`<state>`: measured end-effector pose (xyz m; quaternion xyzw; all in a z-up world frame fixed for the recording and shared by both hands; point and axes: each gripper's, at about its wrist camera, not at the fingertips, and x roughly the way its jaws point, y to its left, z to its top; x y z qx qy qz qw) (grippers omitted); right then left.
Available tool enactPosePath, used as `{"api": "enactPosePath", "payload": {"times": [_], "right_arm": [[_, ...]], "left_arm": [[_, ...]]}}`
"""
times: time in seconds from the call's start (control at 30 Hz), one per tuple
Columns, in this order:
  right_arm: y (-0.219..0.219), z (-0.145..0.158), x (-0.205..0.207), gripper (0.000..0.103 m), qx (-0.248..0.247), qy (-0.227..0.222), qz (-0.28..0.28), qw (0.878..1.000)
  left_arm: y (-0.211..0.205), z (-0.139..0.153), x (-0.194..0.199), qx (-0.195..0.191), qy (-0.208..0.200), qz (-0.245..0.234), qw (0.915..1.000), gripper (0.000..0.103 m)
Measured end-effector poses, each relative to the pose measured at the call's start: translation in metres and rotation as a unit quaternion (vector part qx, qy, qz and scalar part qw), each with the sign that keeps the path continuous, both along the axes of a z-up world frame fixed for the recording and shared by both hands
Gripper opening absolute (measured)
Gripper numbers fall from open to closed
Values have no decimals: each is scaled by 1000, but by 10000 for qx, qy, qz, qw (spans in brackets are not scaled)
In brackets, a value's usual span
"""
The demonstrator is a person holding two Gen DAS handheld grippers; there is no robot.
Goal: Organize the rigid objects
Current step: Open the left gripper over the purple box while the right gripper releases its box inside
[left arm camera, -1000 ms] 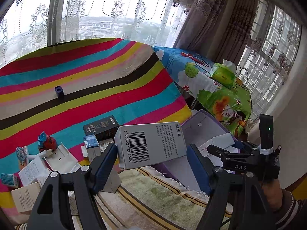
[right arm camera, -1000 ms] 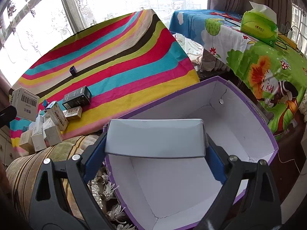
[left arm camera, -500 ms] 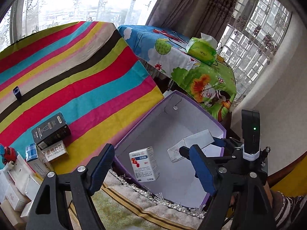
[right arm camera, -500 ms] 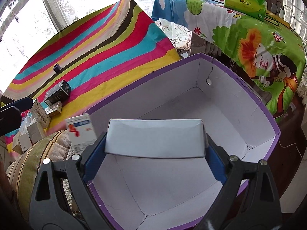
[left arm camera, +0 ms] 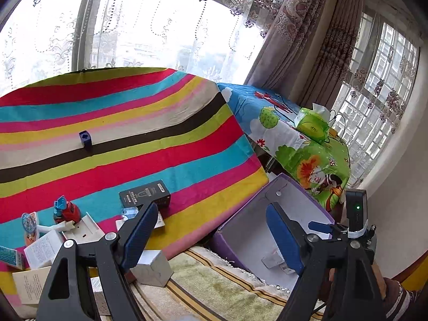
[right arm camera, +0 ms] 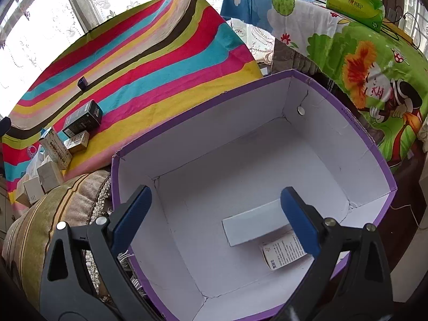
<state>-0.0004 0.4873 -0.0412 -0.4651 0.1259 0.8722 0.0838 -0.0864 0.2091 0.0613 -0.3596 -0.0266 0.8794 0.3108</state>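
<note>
**Both jaws empty, two boxes down in the purple bin**

We see the right gripper (right arm camera: pixel 215 220) over the purple storage box (right arm camera: pixel 369 144), jaws wide and opening further, nothing gripped between the pads. Below it, on the white floor of the storage box, we note a plain white carton (right arm camera: pixel 251 227) lying flat, and a printed carton (right arm camera: pixel 281 251) touching it on the near right side, partly under the right jaw.

Left gripper (left arm camera: pixel 211 230) also has its jaws spread wide, nothing between them; it points at the near edge of the striped tabletop (left arm camera: pixel 120 107) and the storage box corner.

Still on the striped tabletop, at the near left edge: a black box (left arm camera: pixel 144 196), a red toy (left arm camera: pixel 68 211), a grey-white box (left arm camera: pixel 153 267) behind the left finger, plus several white cartons clustered close together. A small blue block (left arm camera: pixel 85 138) stands alone, well apart, on the dark stripe.

A beige striped towel (left arm camera: pixel 214 286) lies between the cluster and the storage box. A green tissue pack (right arm camera: pixel 353 2) sits on the cartoon-print cloth (right arm camera: pixel 361 61) beyond.
</note>
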Motion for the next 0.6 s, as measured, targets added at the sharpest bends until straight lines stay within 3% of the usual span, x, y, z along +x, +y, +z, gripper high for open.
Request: {"api": "enactPosePath", "payload": {"times": [0.3,0.6], "right_arm": [[-32,35,-7,98,781,458,243,9956],[-60,66,-30,98,489,767,866,9921]], "left_arm": [[-89,2,-2,-185,110,1216,9923,84],[-167,-8,-3,-48,-224,2050,9785,84]]}}
